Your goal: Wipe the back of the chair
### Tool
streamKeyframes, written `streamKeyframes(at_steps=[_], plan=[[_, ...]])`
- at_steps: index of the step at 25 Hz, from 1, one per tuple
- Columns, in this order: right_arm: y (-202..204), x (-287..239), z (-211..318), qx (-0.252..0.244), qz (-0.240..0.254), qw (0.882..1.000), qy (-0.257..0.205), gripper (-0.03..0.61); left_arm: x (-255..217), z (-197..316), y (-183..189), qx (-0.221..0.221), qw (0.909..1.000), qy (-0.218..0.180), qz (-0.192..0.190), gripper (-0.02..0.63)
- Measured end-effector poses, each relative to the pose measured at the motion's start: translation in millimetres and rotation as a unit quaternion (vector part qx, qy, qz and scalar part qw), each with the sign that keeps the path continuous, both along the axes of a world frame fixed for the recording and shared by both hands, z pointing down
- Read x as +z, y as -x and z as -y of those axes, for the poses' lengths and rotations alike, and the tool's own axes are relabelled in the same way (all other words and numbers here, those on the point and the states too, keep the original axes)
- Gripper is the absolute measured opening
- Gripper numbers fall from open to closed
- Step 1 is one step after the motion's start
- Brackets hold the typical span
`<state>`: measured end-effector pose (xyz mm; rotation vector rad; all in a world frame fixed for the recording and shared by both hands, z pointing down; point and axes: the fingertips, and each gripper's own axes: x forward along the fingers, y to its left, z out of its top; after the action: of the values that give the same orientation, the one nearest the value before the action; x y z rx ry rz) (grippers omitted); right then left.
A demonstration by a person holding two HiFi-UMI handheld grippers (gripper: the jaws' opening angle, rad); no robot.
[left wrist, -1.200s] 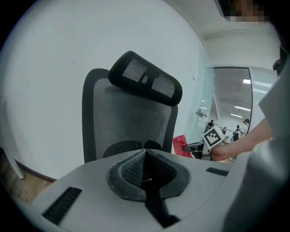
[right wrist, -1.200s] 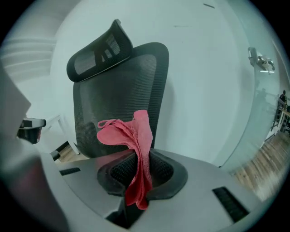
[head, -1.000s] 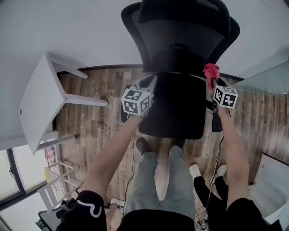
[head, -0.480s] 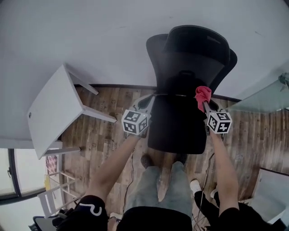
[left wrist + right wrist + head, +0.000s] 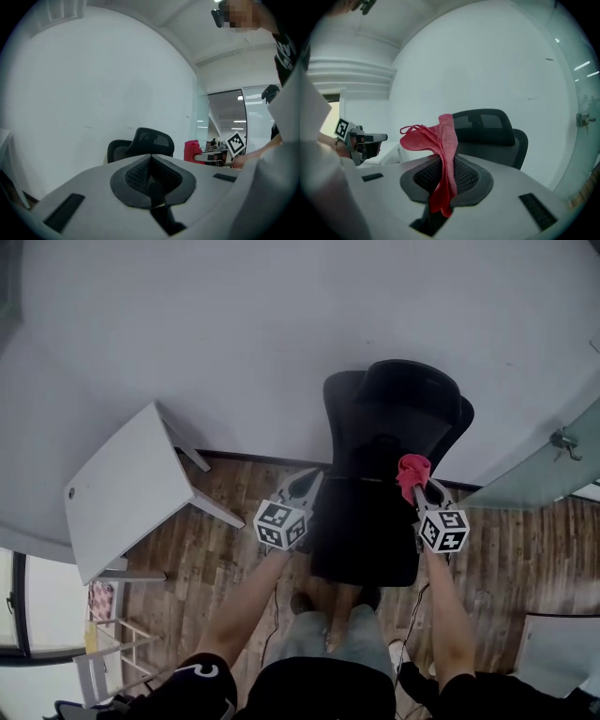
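A red cloth point(image 5: 443, 150) is pinched between the closed jaws of the right gripper point(image 5: 446, 176) and is held up before the back of the black chair point(image 5: 487, 131); contact with it cannot be told. The left gripper point(image 5: 151, 173) is held beside the seat's left edge, its jaws pressed together on nothing. A white table point(image 5: 122, 488) is seen further left.

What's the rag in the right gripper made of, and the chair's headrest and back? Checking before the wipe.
The red cloth looks like soft woven or knitted fabric, perhaps microfibre: fine ribbed texture, limp folds. The headrest seems to be black mesh: lighter, see-through panels in a darker frame. The chair back is matte black; whether plastic or mesh, I cannot tell.
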<state>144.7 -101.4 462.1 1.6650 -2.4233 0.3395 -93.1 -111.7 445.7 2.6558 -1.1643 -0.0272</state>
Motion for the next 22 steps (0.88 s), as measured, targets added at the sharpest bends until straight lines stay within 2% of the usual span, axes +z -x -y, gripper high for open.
streamKeyframes(at_steps=[4, 8, 16, 22], plan=[[24, -31, -21, -0.012, -0.026, 0.999, -0.017, 0.071, -31, -12, 10, 0.006, 0.9998, -0.007, -0.015, 0.023], [49, -45, -46, -0.016, -0.030, 0.999, -0.022, 0.071, -53, -27, 17, 0.023, 0.9997, -0.010, 0.001, 0.023], [68, -65, -64, 0.023, 0.024, 0.999, -0.029, 0.071, -88, -41, 34, 0.032, 0.9983, -0.035, 0.035, 0.023], [80, -73, -76, 0.033, 0.026, 0.998, -0.036, 0.071, -98, -52, 57, 0.019, 0.9993, -0.027, 0.016, 0.024]])
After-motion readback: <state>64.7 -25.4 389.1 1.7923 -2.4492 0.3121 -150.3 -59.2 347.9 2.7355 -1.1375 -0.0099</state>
